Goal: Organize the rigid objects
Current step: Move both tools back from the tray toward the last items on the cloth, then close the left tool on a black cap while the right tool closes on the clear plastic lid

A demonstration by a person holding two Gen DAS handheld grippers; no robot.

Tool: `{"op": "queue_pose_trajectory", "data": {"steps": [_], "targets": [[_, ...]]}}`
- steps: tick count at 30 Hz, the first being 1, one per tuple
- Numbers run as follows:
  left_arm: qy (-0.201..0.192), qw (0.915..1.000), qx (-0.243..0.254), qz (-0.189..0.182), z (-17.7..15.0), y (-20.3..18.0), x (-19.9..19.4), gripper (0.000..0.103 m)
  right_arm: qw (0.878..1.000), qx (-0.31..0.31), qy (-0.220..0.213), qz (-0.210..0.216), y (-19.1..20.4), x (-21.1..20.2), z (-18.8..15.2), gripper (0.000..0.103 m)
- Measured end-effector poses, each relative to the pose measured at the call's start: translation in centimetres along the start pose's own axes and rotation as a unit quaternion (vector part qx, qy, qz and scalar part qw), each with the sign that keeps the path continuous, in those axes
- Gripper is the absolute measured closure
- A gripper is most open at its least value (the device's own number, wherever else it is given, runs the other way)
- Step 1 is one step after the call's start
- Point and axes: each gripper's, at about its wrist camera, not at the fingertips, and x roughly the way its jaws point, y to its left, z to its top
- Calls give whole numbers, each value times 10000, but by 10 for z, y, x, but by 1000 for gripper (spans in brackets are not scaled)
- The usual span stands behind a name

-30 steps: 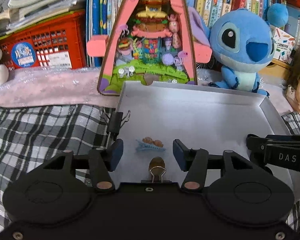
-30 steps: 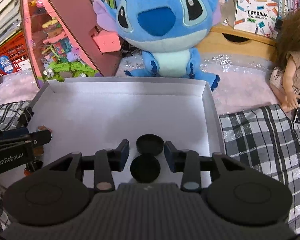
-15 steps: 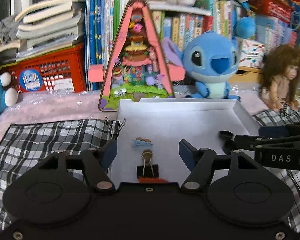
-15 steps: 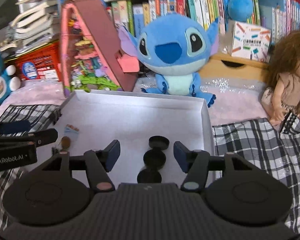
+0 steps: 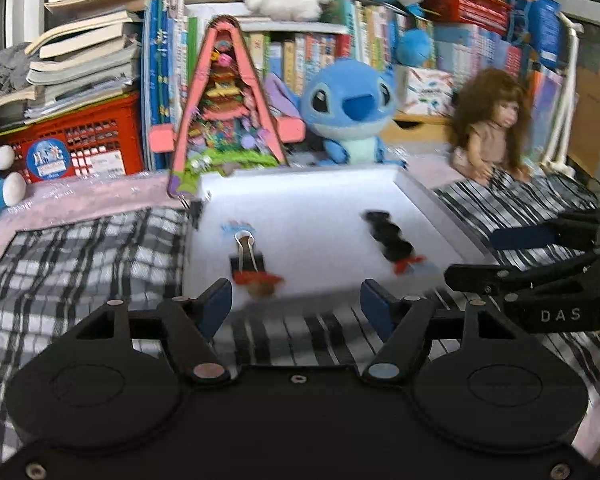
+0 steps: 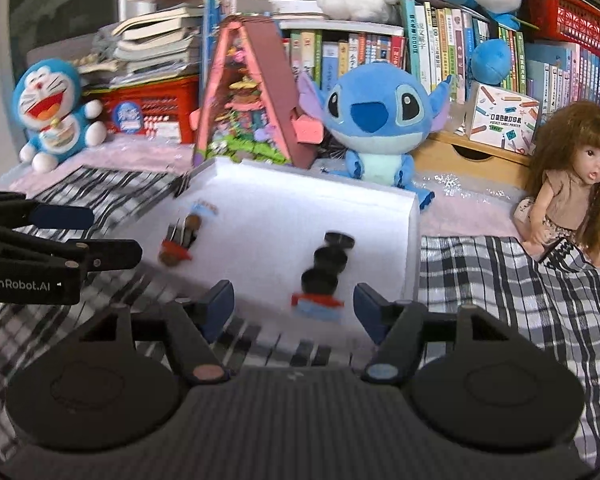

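Both grippers, left (image 5: pixel 296 304) and right (image 6: pixel 294 304), empty, jaws just opening. Pulling off tray (image 6: pixel 412 240); black caps (image 6: pixel 326 260) lined at one o'clock. Next: finding another item.

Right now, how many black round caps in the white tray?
3, in a row right of centre in the white tray: far cap, middle cap, near cap. None appears hidden.

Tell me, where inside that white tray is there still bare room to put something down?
The white tray is bare across its middle, between the binder clip column on the left and the black caps row on the right, and along its far wall in front of the Stitch plush. The two near corners are crowded.
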Motion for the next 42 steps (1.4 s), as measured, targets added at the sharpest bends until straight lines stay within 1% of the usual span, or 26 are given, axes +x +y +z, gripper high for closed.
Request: {"op": "queue_pose_trajectory", "data": {"steps": [4,10,14,18,24,29,33,36,38,39,40,41,42], "targets": [[27,9999,8,-128,-24,-6,-12,34,9999,-107,-47,62,4,-13,-18,25],[206,9993,-108,-295,-58,-11,-22,34,9993,-316,-118,187,13,-29,-43,23],[235,9992,-74,-303,-77,-15,-26,34,9984,-466,-155,284,21,-37,-61,22],[264,9992,-52,-281,-94,-17,-30,34,9983,-466,-190,303,26,-38,-78,22],[327,9987,-16,-403,-107,-19,-33,34,9970,-703,-171,284,34,-40,-95,22],[243,9982,272,-478,-111,-30,-34,34,9951,-919,-201,301,39,-42,-101,22],[231,9976,379,-536,-111,-37,-31,37,9936,-1076,-233,258,41,-43,-104,22],[225,9971,403,-609,-109,-40,-27,42,9939,-1048,-221,257,38,-43,-106,22],[211,9968,462,-623,-107,-43,-25,52,9941,-1026,-218,284,36,-43,-107,22],[206,9966,485,-640,-106,-44,-23,55,9939,-1044,-220,292,36,-43,-107,22],[208,9964,489,-664,-105,-45,-22,62,9935,-1074,-232,294,36,-43,-107,22],[220,9963,487,-679,-105,-46,-20,73,9932,-1097,-240,301,36,-44,-107,22],[223,9965,467,-663,-103,-47,-19,74,9929,-1121,-238,323,37,-44,-107,22]]}}
